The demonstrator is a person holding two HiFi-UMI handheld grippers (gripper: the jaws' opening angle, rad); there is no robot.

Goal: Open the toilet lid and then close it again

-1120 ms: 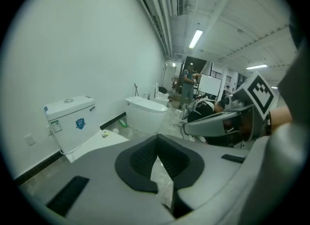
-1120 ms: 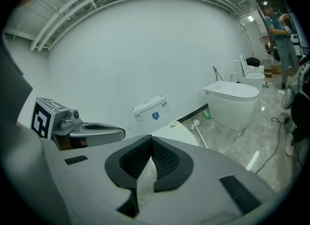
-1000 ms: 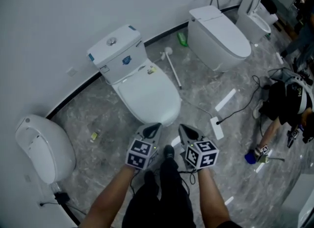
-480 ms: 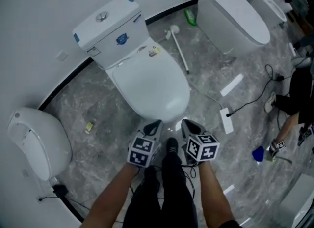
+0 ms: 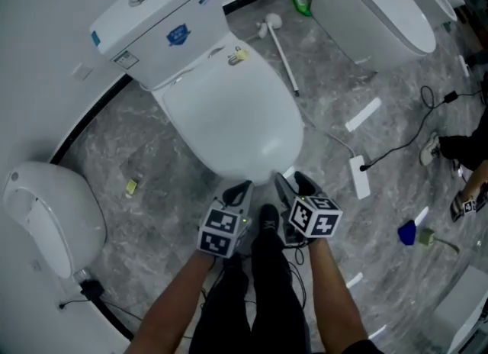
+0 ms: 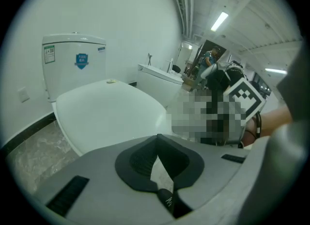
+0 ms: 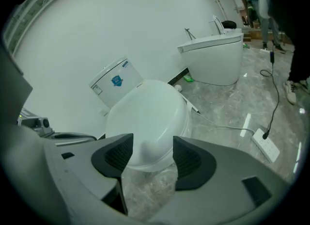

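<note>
Near front edge of toilet lid, left gripper jaws together, right gripper jaws opening, empty

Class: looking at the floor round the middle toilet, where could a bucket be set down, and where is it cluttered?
Bare floor lies between the middle toilet and the left toilet, save one yellow scrap. Right of the middle toilet it is cluttered: brush, cable, power strip.
</note>
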